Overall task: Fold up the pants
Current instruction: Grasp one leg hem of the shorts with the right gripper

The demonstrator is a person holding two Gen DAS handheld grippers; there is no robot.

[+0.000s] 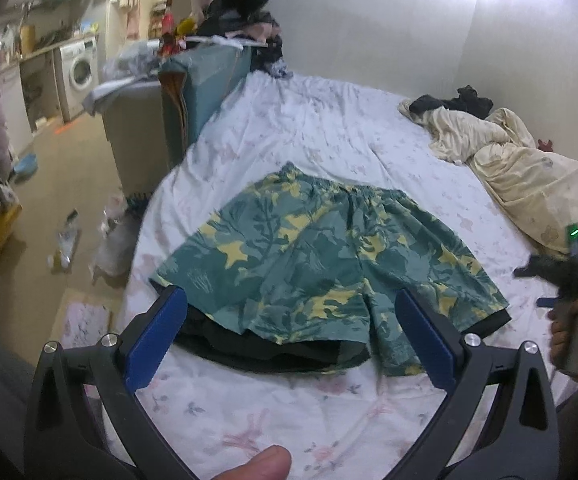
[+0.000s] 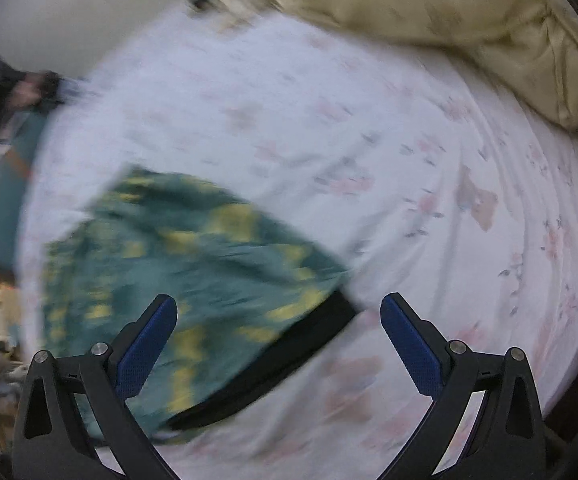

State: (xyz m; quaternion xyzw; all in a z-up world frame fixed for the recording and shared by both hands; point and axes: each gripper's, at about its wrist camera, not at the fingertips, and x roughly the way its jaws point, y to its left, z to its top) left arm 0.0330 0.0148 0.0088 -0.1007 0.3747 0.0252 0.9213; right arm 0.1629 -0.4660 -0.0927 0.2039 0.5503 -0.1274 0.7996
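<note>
Green shorts with a yellow leaf print (image 1: 313, 256) lie spread flat on the bed, waistband away from me, black lining showing at the leg hems. My left gripper (image 1: 291, 312) hovers open over the near hems, its blue pads wide apart with nothing between them. In the left wrist view the right gripper (image 1: 545, 280) is held by a hand at the right edge, beside the right leg. The right wrist view is blurred: the shorts (image 2: 193, 264) lie to the left, and my right gripper (image 2: 279, 312) stands open above the black-edged hem corner.
The white floral bed sheet (image 1: 297, 128) covers the bed. A cream blanket (image 1: 521, 172) with dark clothing is heaped at the right. A teal cushion (image 1: 205, 88) and a clothes pile stand at the far left corner. The floor with litter drops off left.
</note>
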